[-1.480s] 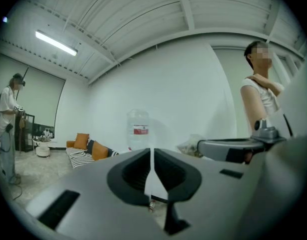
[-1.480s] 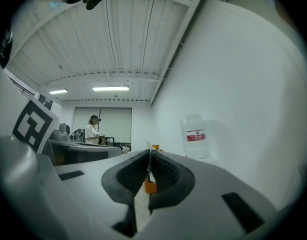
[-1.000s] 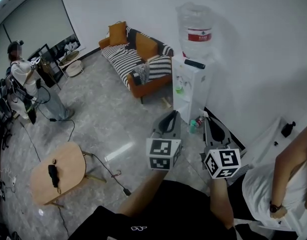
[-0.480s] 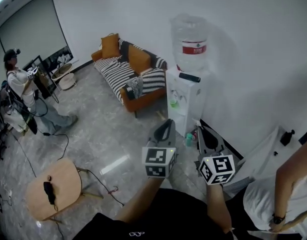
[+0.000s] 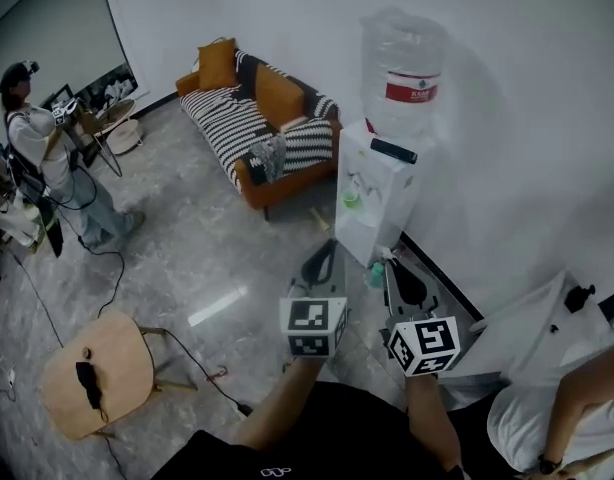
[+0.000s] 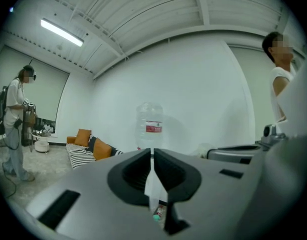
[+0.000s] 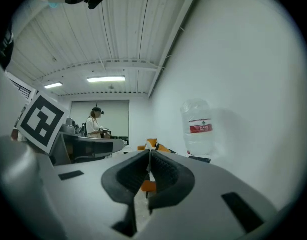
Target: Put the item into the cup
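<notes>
I hold both grippers up side by side in front of me, pointing toward a white water dispenser (image 5: 372,193) with a large clear bottle (image 5: 407,68) on top. The left gripper (image 5: 327,249) is shut with nothing between its jaws, and its own view (image 6: 152,155) shows the tips together. The right gripper (image 5: 391,265) is also shut and empty, as its own view (image 7: 149,157) confirms. A small green object (image 5: 351,199) sits in the dispenser's niche. A small bottle with a green cap (image 5: 375,274) stands on the floor by the dispenser's foot. No cup is clearly recognisable.
An orange and striped sofa (image 5: 257,128) stands along the wall left of the dispenser. A round wooden stool (image 5: 92,373) with a dark device and a cable is at lower left. One person (image 5: 47,168) stands far left, and another in white (image 5: 547,418) is at lower right.
The head view has swung, so the dispenser now sits higher and further right. Both grippers sit slightly lower and further left in the view. Both stay shut.
</notes>
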